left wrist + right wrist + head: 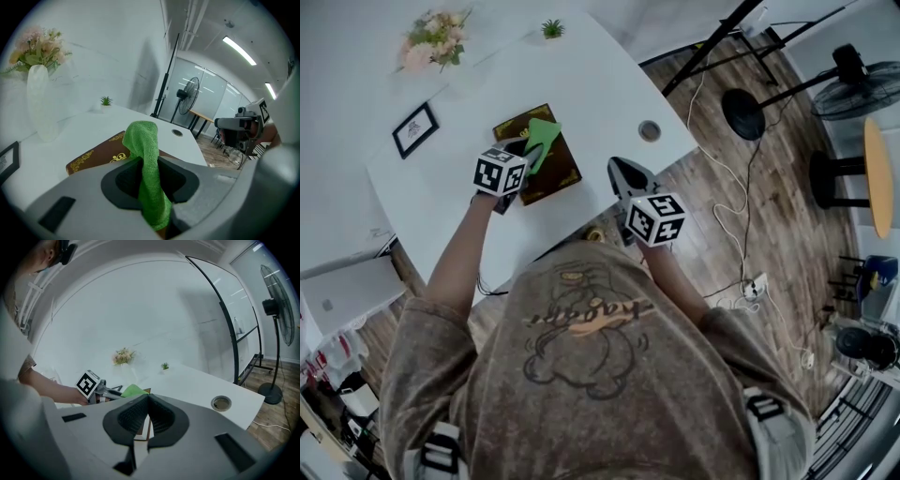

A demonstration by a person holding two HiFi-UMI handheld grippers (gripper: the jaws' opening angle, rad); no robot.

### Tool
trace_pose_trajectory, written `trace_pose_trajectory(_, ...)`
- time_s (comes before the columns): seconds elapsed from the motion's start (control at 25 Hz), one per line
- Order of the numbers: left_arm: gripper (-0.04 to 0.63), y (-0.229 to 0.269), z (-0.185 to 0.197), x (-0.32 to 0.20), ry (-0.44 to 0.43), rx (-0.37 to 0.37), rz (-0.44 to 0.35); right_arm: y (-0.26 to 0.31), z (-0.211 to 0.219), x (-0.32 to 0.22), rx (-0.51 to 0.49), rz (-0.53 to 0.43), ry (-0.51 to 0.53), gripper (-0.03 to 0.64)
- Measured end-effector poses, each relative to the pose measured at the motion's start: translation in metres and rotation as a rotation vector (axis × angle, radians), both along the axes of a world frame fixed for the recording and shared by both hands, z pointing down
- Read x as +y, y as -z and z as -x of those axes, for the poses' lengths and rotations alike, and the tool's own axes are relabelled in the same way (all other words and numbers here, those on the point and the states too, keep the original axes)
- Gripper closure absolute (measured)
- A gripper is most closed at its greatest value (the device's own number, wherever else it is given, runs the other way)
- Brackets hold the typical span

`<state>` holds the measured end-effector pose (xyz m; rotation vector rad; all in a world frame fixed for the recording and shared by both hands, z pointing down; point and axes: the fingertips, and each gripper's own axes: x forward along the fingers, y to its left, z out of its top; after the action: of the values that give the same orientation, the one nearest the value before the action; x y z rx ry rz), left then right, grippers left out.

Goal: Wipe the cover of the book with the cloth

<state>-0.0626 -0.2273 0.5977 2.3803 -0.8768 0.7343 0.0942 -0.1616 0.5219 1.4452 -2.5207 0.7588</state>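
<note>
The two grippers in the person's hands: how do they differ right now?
The left gripper is shut on a green cloth; the right gripper is shut on nothing. The left gripper is over the book and its brown cover; the right gripper is beside the book, over the white table. Both carry a marker cube.

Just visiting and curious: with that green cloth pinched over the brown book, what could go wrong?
The left gripper pinches only a narrow fold of cloth; it might slip from the jaws while rubbing. The right gripper holds nothing and is off the book, so the book may slide on the table.
</note>
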Motion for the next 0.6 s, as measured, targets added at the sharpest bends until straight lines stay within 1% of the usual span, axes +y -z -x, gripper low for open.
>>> trace_pose_trajectory(0.32, 0.517, 0.000, -0.016, 0.036, -0.047, 0.010, 0.014, 0.002, 0.001, 0.002, -0.014, -0.006, 0.009, 0.614)
trace_pose_trajectory(0.6, 0.517, 0.000, -0.027, 0.065, -0.090, 0.032, 0.061, 0.003, 0.005, 0.001, -0.019, -0.006, 0.018, 0.614)
